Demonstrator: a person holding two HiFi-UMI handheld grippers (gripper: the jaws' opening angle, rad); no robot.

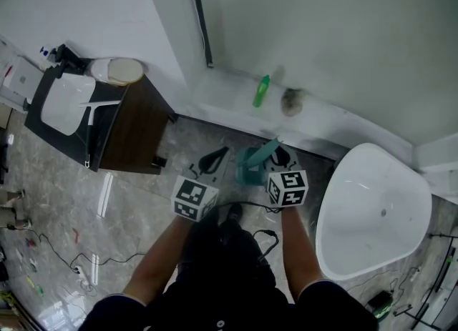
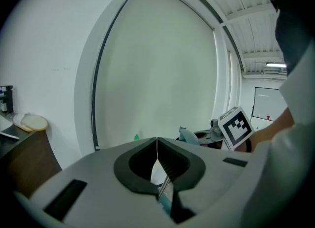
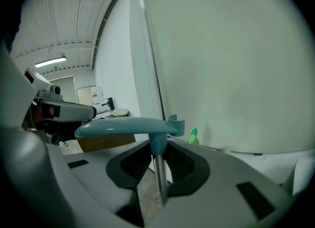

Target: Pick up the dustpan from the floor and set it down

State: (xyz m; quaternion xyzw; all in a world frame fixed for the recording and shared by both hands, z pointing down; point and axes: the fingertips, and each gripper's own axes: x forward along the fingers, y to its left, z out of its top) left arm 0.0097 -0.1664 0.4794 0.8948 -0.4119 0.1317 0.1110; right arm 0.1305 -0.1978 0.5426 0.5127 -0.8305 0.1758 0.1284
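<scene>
because the right gripper (image 3: 158, 146) is clamping the stem under its teal handle, the dustpan (image 1: 252, 166) is hanging upright beside the bathtub (image 1: 358, 251), while the left gripper (image 2: 157, 143) is idling with jaws closed together.

The head camera sits above the person and looks steeply down from well off, past both forearms onto the floor (image 1: 64, 201), with the cabinet (image 1: 132, 126) at the left and the bathtub (image 1: 372, 211) at the right. Each gripper camera rides close behind its own jaws, low and nearly level, facing the pale wall (image 2: 157, 74), the left gripper (image 2: 157, 141) beside the right gripper (image 3: 160, 146). All three views share the green bottle (image 1: 262, 91) at the wall's foot and the cabinet, and the head view and right gripper view share the dustpan (image 1: 252, 169).
</scene>
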